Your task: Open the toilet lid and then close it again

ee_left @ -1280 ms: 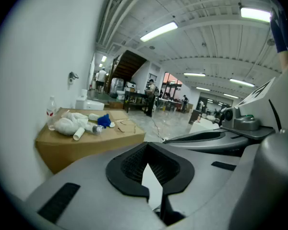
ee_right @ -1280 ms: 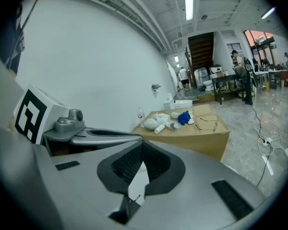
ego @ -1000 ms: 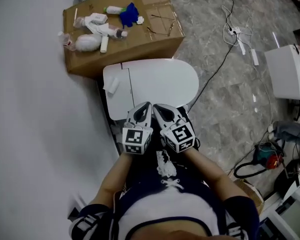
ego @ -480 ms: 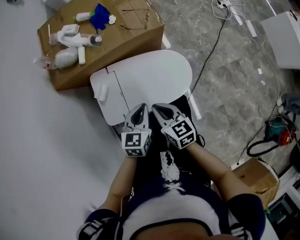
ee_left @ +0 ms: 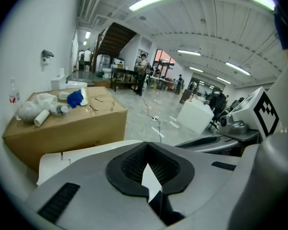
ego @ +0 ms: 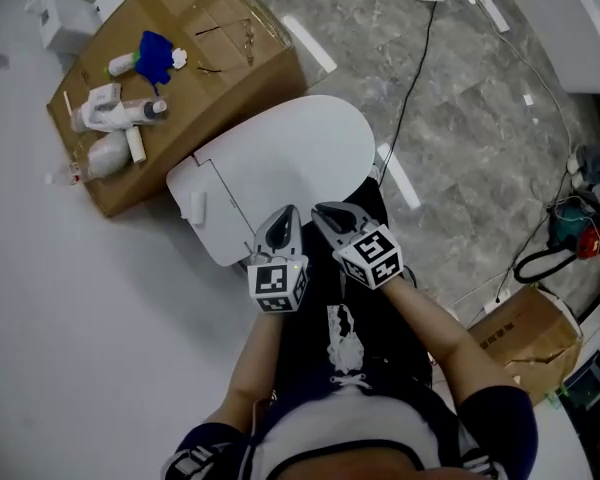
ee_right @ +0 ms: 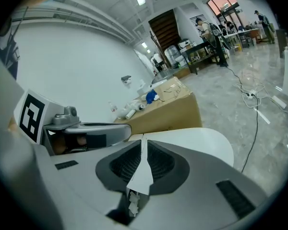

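The toilet lid point(ego: 290, 163) lay shut in the middle of the head view, its rounded front toward the upper right and its seamed rear end toward the lower left. The left gripper point(ego: 285, 218) and right gripper point(ego: 330, 215) hung side by side over its near edge, at the frame's centre. Both had their jaws pressed together with nothing between them; in each gripper view only a sliver of white lid point(ee_left: 81, 152) point(ee_right: 201, 138) showed past the tips. That looked like the main risk. Closed tips could only nudge or hook the smooth rim, so they might skate off the glossy plastic, and a half-raised lid could drop and slam. The tips also seemed nearer the rear end than the front, where a lift would likely be stiffer and less steady. The grippers were just beside each other, so a sideways slip could knock one against the other. A cardboard box point(ego: 180, 98) carrying bottles point(ego: 115, 118) stood just beside the toilet at upper left, and a swing that way could disturb them.
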Tool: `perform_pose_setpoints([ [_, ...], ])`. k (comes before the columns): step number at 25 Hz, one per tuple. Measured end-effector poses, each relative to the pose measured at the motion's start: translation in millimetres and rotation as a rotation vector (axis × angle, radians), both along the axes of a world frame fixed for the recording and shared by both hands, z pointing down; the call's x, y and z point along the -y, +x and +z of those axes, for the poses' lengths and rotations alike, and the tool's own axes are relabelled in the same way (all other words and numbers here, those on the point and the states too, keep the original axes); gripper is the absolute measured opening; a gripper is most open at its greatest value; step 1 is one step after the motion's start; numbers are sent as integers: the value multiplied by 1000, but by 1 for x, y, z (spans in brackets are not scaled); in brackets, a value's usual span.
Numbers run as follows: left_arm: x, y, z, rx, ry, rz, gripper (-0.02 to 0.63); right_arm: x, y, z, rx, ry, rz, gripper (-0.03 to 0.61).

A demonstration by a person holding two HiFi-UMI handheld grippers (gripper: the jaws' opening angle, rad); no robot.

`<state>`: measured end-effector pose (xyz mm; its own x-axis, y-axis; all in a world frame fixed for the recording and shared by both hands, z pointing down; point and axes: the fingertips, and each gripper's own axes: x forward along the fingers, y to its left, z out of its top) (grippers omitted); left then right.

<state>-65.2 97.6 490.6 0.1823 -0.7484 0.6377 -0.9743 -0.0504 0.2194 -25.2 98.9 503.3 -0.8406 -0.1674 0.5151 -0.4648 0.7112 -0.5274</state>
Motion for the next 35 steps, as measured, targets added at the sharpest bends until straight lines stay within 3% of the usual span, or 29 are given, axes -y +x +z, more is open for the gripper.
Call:
perform_pose_setpoints([
  [7, 29, 33, 29, 18, -45, 73, 6, 30, 33, 49, -46, -68, 51, 11],
  [10, 38, 49, 44, 18, -70, 95, 7, 37, 46, 76, -55, -132, 61, 80],
  [17, 60, 75, 74, 27, -124, 141, 6, 64, 79, 134, -105, -219, 100, 92],
  [25, 77, 107, 113, 48, -200, 288, 6, 93, 106, 185, -152, -261, 144, 129],
  [35, 86, 121, 146, 26, -276, 318, 6, 124, 138, 265, -259, -344, 187, 186],
])
